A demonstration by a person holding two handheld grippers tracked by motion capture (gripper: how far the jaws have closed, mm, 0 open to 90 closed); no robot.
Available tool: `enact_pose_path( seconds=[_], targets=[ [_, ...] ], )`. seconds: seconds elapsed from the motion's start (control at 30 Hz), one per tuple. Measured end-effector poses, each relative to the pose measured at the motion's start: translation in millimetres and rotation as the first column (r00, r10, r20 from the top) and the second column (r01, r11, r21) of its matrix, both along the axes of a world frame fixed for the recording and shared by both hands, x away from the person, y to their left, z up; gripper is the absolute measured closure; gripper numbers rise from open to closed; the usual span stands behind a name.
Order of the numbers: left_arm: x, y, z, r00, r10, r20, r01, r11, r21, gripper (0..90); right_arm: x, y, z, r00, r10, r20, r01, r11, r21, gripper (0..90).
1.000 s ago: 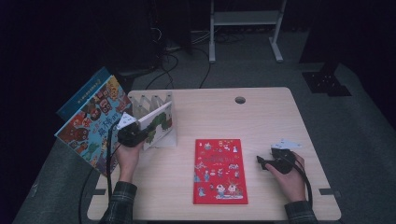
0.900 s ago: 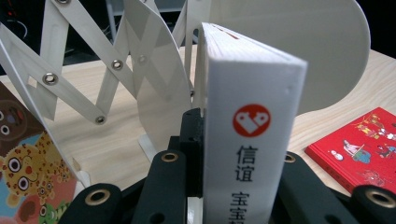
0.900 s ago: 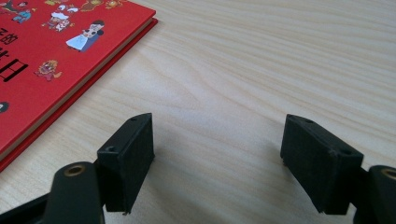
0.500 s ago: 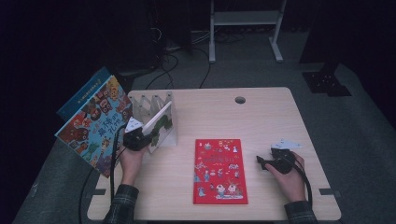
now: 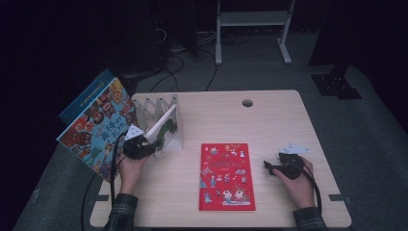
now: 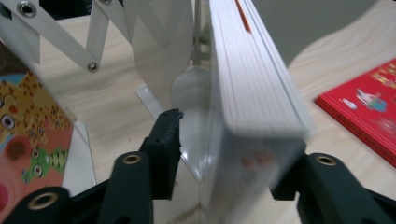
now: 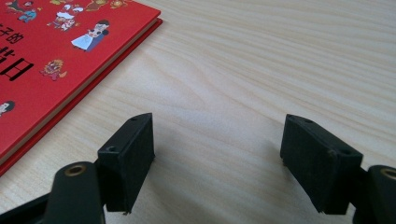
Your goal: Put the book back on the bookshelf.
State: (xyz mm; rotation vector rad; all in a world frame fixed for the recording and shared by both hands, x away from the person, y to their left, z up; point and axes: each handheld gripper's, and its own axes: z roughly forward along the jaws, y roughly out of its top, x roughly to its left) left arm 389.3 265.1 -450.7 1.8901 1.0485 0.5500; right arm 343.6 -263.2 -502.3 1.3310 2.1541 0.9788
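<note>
A thick white-edged picture book (image 5: pixel 163 126) stands leaning in the last slot of the white folding rack (image 5: pixel 149 108) at the table's left. My left gripper (image 5: pixel 153 147) is at its near end. Its jaws have just been opening, and the book (image 6: pixel 252 93) is still between them. The left pad (image 6: pixel 168 140) stands clear of the book. A red picture book (image 5: pixel 226 175) lies flat in the middle of the table. To its right, my right gripper (image 5: pixel 267 167) rests open on the bare wood, jaws (image 7: pixel 219 149) wide with nothing between them.
Two large colourful books (image 5: pixel 98 127) lean in the rack's left side and hang over the table (image 5: pixel 269 120) edge. There is a cable hole (image 5: pixel 247 103) at the back. A white desk frame (image 5: pixel 252 19) stands on the dark floor beyond.
The left gripper has lowered the tilted white-edged book into the rack and opened its jaws off it. The right gripper has stayed still.
</note>
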Motion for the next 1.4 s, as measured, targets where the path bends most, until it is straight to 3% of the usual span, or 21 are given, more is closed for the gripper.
enact_pose_path(
  seconds=[0.17, 0.37, 0.63, 0.77, 1.0, 1.13, 1.4],
  targets=[
    [-12.4, 8.6, 1.6, 0.9999, -0.010, -0.005, 0.010, 0.9999, 0.007, 48.7, -0.2, 0.7, 0.0, 1.0000, 0.003, 0.000, -0.003, 1.000, 0.001, 24.8],
    [-22.3, 13.4, -3.0, 0.9990, -0.040, -0.022, 0.041, 0.9980, 0.048, 49.1, -0.4, 1.3, 0.0, 1.0000, 0.005, 0.000, -0.005, 1.000, 0.001, 24.8],
    [-20.1, 13.8, -10.9, 0.9967, -0.067, -0.047, 0.070, 0.9957, 0.061, 64.2, -0.6, 2.5, 0.0, 1.0000, 0.006, -0.001, -0.006, 1.000, 0.002, 24.8],
    [-20.3, 6.9, -10.3, 0.9938, -0.088, -0.068, 0.091, 0.9949, 0.042, 71.2, -0.6, 3.1, 0.0, 1.0000, 0.009, 0.001, -0.009, 1.000, 0.000, 24.8],
    [-20.6, -13.5, -7.6, 0.9898, -0.115, -0.085, 0.120, 0.9911, 0.058, 69.0, -0.8, 3.9, 0.1, 0.9999, 0.012, -0.001, -0.012, 1.000, 0.001, 24.8],
    [-20.1, -26.0, -6.8, 0.9845, -0.149, -0.092, 0.156, 0.9854, 0.069, 67.0, -0.8, 4.2, 0.0, 0.9999, 0.013, -0.001, -0.013, 1.000, 0.001, 24.8],
    [-17.7, -52.2, -7.5, 0.9797, -0.182, -0.083, 0.189, 0.9789, 0.078, 62.0, -0.7, 4.9, 0.0, 0.9999, 0.014, 0.000, -0.014, 1.000, 0.001, 24.8]
  ],
)
